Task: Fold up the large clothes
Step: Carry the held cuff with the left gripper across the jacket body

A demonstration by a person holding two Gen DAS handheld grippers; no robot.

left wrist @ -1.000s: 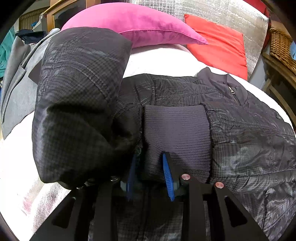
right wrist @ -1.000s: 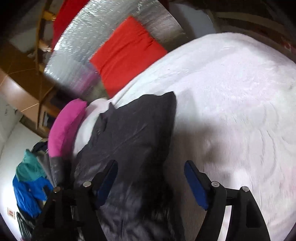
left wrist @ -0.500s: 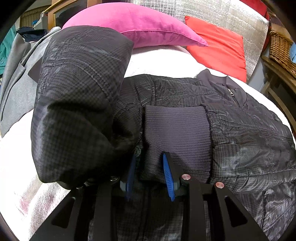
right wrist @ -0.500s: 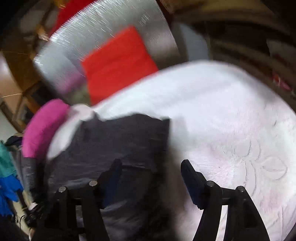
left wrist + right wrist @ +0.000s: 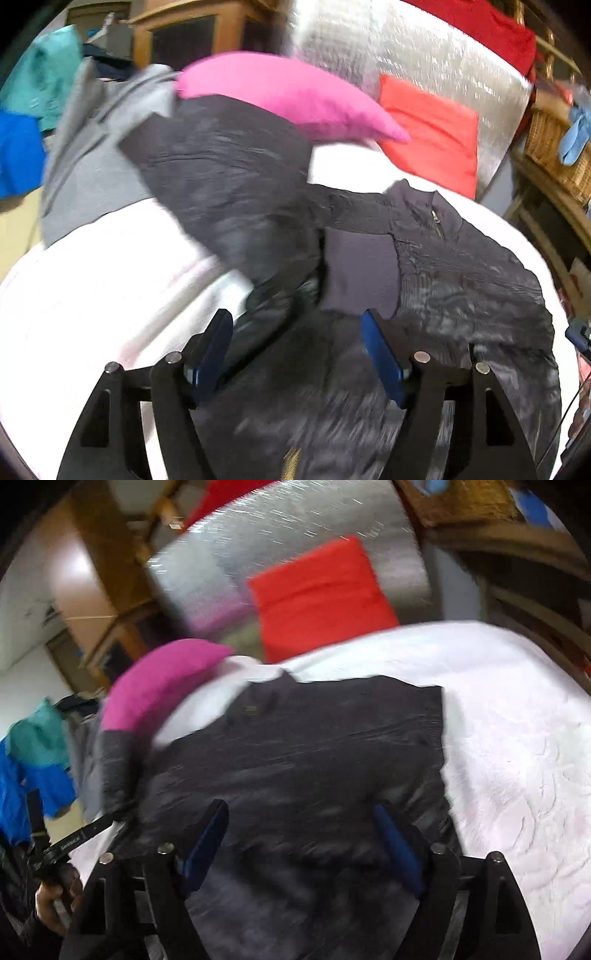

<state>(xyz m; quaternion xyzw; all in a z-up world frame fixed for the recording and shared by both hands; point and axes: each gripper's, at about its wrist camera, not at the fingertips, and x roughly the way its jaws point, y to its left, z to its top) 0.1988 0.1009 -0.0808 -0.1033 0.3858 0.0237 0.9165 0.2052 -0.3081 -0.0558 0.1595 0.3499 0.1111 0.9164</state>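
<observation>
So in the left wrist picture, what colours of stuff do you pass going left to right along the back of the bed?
Teal and blue clothes → grey garment → pink pillow → red cushion → wicker basket.

Jacket [image 5: 461, 280] spread on bed [image 5: 92, 295]. Sleeve [image 5: 229, 192] folded across jacket's left part; cuff [image 5: 360, 273] on jacket's middle, below collar [image 5: 424, 199]. Two pillows [image 5: 288, 99] behind jacket, at bed's head, against panel [image 5: 388, 48]. Clothes heap [image 5: 96, 147] left of bed. Basket [image 5: 554, 147] far right. Left gripper [image 5: 297, 350] and right gripper [image 5: 301, 842] both before jacket's near edge.
</observation>
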